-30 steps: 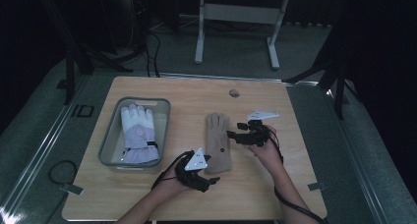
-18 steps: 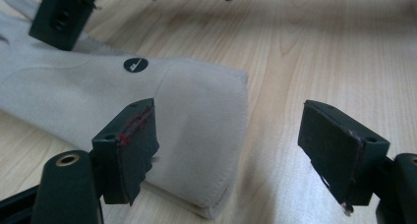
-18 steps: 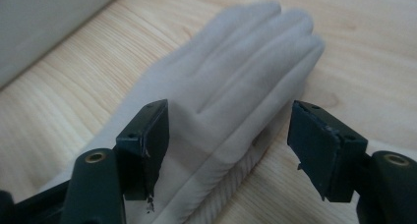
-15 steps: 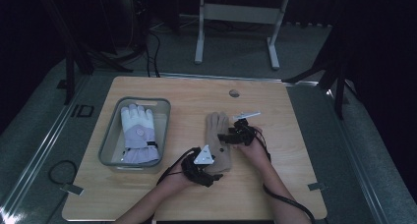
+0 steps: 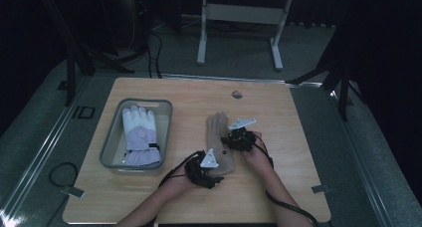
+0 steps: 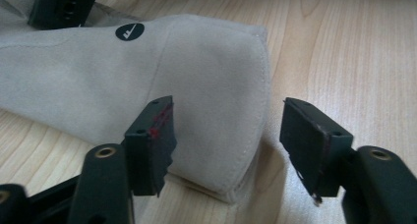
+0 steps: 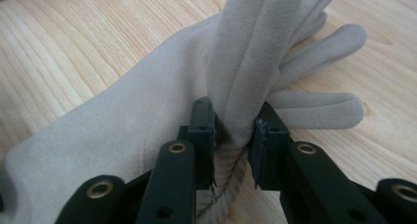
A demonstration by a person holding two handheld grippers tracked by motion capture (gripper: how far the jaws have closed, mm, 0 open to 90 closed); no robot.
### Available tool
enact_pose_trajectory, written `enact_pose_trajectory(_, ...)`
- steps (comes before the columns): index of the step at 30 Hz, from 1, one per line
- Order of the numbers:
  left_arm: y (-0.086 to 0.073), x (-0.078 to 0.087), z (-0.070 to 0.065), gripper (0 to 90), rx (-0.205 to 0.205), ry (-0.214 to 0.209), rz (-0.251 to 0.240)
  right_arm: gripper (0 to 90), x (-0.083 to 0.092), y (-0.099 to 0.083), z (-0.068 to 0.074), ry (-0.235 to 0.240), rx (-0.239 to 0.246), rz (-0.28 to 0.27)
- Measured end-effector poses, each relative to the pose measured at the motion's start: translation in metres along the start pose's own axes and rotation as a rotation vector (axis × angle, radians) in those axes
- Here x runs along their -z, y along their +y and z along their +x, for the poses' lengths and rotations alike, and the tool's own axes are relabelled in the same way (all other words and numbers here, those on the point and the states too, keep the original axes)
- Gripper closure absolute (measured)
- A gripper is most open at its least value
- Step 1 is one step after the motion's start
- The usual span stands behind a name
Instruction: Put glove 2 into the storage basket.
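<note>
- Pinching a fold of cloth, the right gripper (image 7: 233,153) has just been closing and now has its two pads pressed on a raised ridge of the tan glove (image 5: 219,145); the fabric bunches up between the jaws in the right gripper view.
- The left gripper (image 6: 223,153) has also been closing, but its jaws stand apart: one pad rests over the cuff corner, the other sits clear of the cloth above bare wood. Nothing is clamped there yet.
- The tan glove lies flat on the wooden table (image 5: 298,117), right of the grey tray (image 5: 110,146), with a small round spot (image 5: 237,94) on the wood well beyond its fingertips.
- Its long axis runs away from the person: cuff at the near end, fingers at the far end.
- The left gripper sits at the cuff end, the right gripper farther along, near the palm and finger roots. Each hand thus holds its own end of the long axis.
- A white and lilac glove (image 5: 139,136) lies in the tray, fingers pointing the same way.
- Judgement: the coming move depends on the left jaws closing on the cuff edge, which lies between them and slightly toward the inner pad.
</note>
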State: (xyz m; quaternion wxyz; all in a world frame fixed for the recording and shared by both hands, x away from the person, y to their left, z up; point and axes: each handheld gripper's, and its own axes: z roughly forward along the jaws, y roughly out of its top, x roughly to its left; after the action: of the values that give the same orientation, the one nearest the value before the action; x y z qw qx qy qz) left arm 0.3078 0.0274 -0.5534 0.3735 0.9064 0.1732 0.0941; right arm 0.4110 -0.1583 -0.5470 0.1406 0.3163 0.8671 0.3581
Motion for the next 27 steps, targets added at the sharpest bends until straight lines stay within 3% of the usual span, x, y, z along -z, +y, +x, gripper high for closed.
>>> enact_pose_trajectory(9,0.004,-0.002,-0.004,49.5,-0.047,0.069,0.046,75.3,-0.001,0.0,0.0,-0.005,-0.037,-0.003)
enact_pose_trajectory(11,0.005,-0.002,-0.004,60.5,-0.048,0.088,0.052,75.5,-0.001,0.001,0.0,-0.005,-0.038,-0.002)
enact_pose_trajectory(12,0.006,-0.002,-0.002,60.5,-0.042,0.109,0.059,75.7,-0.001,0.001,0.0,-0.006,-0.043,-0.004)
enact_pose_trajectory(13,0.006,-0.001,-0.001,72.8,-0.04,0.118,0.06,76.1,-0.002,0.002,0.0,-0.009,-0.051,-0.01)
enact_pose_trajectory(14,0.007,0.0,0.0,77.2,-0.034,0.118,0.065,76.3,-0.002,0.002,0.001,-0.01,-0.054,-0.011)
enact_pose_trajectory(15,0.007,0.0,0.001,78.3,-0.021,0.11,0.063,76.4,-0.002,0.003,0.001,-0.013,-0.056,-0.011)
enact_pose_trajectory(19,0.011,0.005,0.001,82.0,-0.041,0.119,0.088,77.3,0.001,0.009,0.002,-0.011,-0.074,-0.013)
enact_pose_trajectory(24,0.013,0.013,0.002,82.2,-0.036,0.116,0.087,77.4,0.008,0.017,0.004,0.003,-0.091,-0.036)
enact_pose_trajectory(27,0.019,0.027,0.003,82.2,-0.047,0.124,0.093,77.4,0.012,0.023,0.006,0.001,-0.084,-0.048)
